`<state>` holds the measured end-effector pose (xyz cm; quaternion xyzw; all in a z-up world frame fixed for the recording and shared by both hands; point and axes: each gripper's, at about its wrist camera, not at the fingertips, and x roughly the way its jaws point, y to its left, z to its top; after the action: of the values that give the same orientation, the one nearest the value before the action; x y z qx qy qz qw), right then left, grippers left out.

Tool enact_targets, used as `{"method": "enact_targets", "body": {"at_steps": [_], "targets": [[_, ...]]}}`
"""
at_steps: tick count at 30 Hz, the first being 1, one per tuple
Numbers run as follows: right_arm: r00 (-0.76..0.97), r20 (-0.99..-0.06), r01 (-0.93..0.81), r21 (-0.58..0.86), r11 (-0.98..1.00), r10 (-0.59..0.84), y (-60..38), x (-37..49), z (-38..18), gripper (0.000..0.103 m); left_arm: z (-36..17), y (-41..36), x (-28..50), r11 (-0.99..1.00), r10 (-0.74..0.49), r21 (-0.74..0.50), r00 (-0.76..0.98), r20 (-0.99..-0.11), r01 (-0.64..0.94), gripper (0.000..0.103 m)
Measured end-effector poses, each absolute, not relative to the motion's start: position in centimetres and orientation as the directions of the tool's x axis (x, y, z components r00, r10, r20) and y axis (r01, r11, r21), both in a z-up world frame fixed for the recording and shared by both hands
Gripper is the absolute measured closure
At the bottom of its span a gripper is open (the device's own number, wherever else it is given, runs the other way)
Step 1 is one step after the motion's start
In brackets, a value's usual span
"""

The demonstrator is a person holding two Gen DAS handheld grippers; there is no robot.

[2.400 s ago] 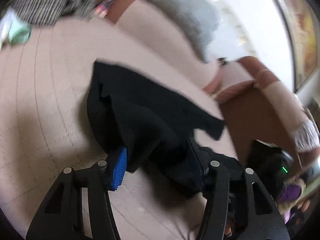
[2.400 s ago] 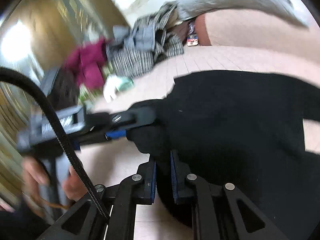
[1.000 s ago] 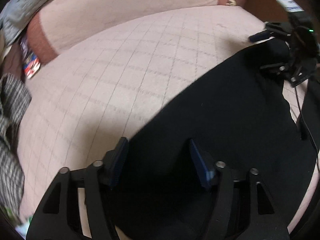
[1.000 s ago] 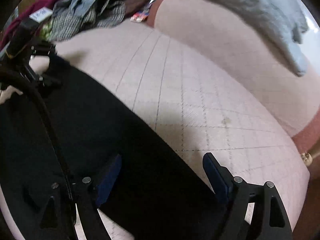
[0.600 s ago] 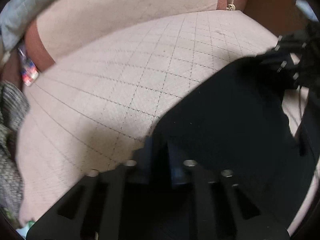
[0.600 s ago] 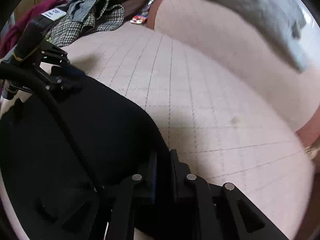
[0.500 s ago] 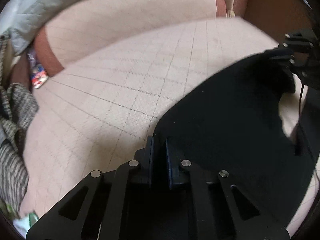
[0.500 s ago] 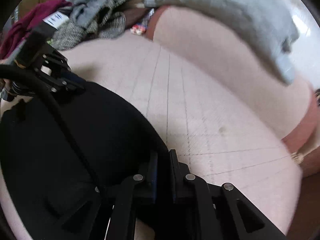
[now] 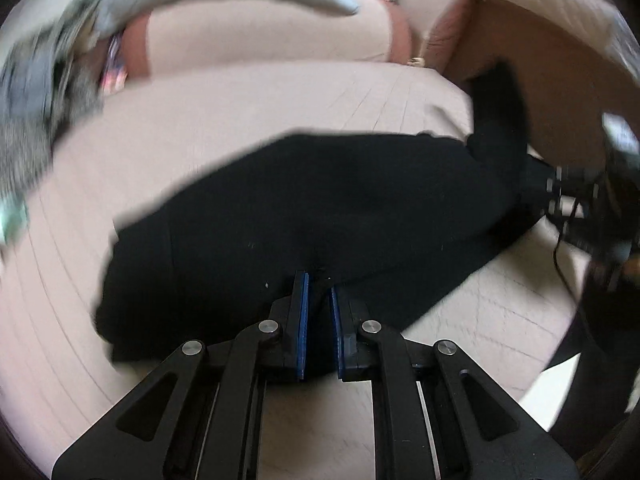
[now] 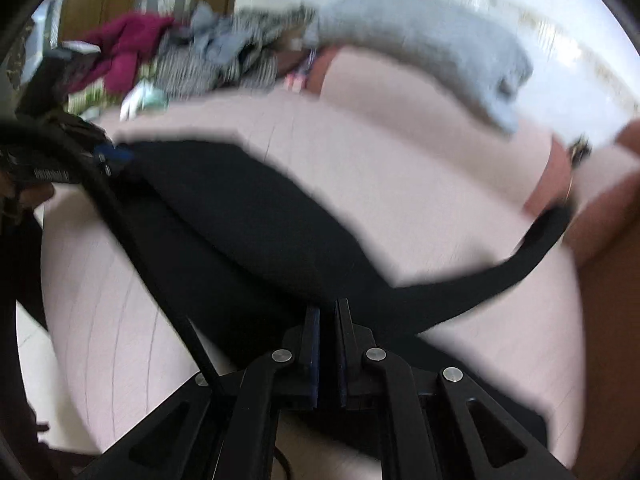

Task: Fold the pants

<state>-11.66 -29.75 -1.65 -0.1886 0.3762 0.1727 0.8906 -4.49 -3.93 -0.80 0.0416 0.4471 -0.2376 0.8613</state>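
Observation:
The black pants (image 9: 320,216) lie across the pink quilted sofa seat (image 9: 248,112). My left gripper (image 9: 319,284) is shut on the near edge of the pants and holds it a little above the seat. In the right wrist view my right gripper (image 10: 327,312) is shut on another part of the pants (image 10: 248,216). A strip of the black cloth (image 10: 532,248) trails off toward the right armrest. Each gripper shows in the other's view, the right one at the far right (image 9: 576,192) and the left one at the far left (image 10: 108,156). Both views are blurred.
A grey blanket (image 10: 432,44) hangs over the sofa back (image 9: 272,36). A heap of striped, grey and maroon clothes (image 10: 192,56) lies at the seat's left end. The brown and pink armrest (image 9: 532,52) closes the right end. A black cable (image 10: 132,240) crosses the right wrist view.
Both grippers closed on the pants' far edge about half a second ago. They have since pulled that edge back toward the front of the seat, so the cloth now lies doubled and further from the sofa back.

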Motion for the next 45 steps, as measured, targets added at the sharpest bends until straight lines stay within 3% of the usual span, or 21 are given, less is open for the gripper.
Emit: {"method": "enact_targets", "body": {"at_steps": [2, 5, 6, 7, 9, 10, 17, 22, 23, 24, 26, 27, 31, 35, 38, 40, 43, 45], "targets": [[0.601, -0.779, -0.445, -0.138, 0.885, 0.181, -29.8, -12.0, -3.2, 0.097, -0.5, -2.6, -5.1, 0.89, -0.415, -0.228, 0.492, -0.765, 0.396, 0.094], [0.612, -0.779, -0.424, -0.174, 0.889, 0.14, -29.3, -12.7, -2.9, 0.096, 1.7, -1.2, -7.1, 0.871, -0.483, -0.331, 0.514, -0.709, 0.362, 0.088], [0.612, -0.773, -0.432, -0.149, 0.89, 0.167, -29.2, -13.1, -2.3, 0.093, 2.5, -0.2, -7.7, 0.876, -0.479, -0.339, 0.546, -0.687, 0.342, 0.082], [0.62, -0.756, -0.439, -0.112, 0.891, 0.211, -29.2, -13.6, -1.5, 0.091, 3.0, 0.6, -7.9, 0.884, -0.467, -0.335, 0.572, -0.674, 0.327, 0.066], [0.646, -0.712, -0.451, -0.065, 0.89, 0.275, -28.7, -14.5, -0.2, 0.062, 3.7, 2.6, -8.4, 0.896, -0.443, -0.349, 0.612, -0.655, 0.276, 0.037], [0.658, -0.69, -0.463, -0.052, 0.885, 0.303, -28.2, -14.7, 0.3, 0.055, 3.7, 3.5, -8.6, 0.897, -0.438, -0.365, 0.626, -0.646, 0.25, 0.036], [0.625, -0.612, -0.626, -0.023, 0.779, 0.485, -18.7, -13.1, 0.2, 0.053, 1.9, 8.6, -4.9, 0.86, -0.416, -0.51, 0.611, -0.673, 0.023, 0.036], [0.584, -0.664, -0.717, -0.153, 0.68, 0.467, -10.7, -11.3, -3.6, 0.053, -0.7, 7.7, -1.7, 0.854, -0.433, -0.52, 0.517, -0.738, -0.027, 0.036], [0.603, -0.671, -0.706, -0.198, 0.68, 0.432, -9.7, -10.5, -4.4, 0.057, -1.2, 7.1, -1.3, 0.847, -0.457, -0.531, 0.49, -0.742, -0.013, 0.036], [0.601, -0.678, -0.701, -0.195, 0.686, 0.423, -9.4, -9.2, -4.7, 0.076, -1.5, 6.5, -1.1, 0.838, -0.488, -0.545, 0.466, -0.738, 0.015, 0.036], [0.564, -0.69, -0.688, -0.089, 0.721, 0.453, -9.9, -7.4, -4.4, 0.096, -1.0, 5.8, -1.2, 0.858, -0.472, -0.511, 0.472, -0.744, 0.052, 0.045], [0.545, -0.68, -0.668, 0.002, 0.744, 0.491, -10.7, -6.6, -3.8, 0.097, 0.0, 5.5, -1.7, 0.87, -0.46, -0.486, 0.497, -0.736, 0.085, 0.051], [0.533, -0.621, -0.674, 0.099, 0.732, 0.574, -12.0, -8.3, -0.5, 0.098, 3.5, 6.5, -3.9, 0.855, -0.477, -0.497, 0.608, -0.635, 0.151, 0.053], [0.499, -0.632, -0.679, 0.14, 0.721, 0.593, -10.8, -9.5, -1.3, 0.098, 2.1, 6.9, -3.6, 0.938, -0.293, -0.346, 0.612, -0.734, 0.034, 0.053], [0.498, -0.694, -0.653, 0.095, 0.751, 0.52, -8.9, -9.6, -5.3, 0.097, 0.8, 7.7, -3.8, 0.93, -0.3, -0.368, 0.578, -0.759, -0.001, 0.053], [0.531, -0.658, -0.636, 0.106, 0.764, 0.534, -9.3, -10.0, -5.3, 0.096, 1.9, 7.7, -4.8, 0.931, -0.298, -0.364, 0.615, -0.73, 0.018, 0.053], [0.502, -0.677, -0.64, 0.128, 0.757, 0.539, -10.4, -10.0, -4.3, 0.073, 3.5, 6.9, -5.7, 0.94, -0.277, -0.338, 0.666, -0.692, 0.04, 0.053], [0.546, -0.657, -0.63, 0.088, 0.772, 0.52, -12.3, -10.7, -3.2, 0.068, 4.7, 6.0, -5.7, 0.941, -0.288, -0.329, 0.683, -0.671, 0.075, 0.053]]}}
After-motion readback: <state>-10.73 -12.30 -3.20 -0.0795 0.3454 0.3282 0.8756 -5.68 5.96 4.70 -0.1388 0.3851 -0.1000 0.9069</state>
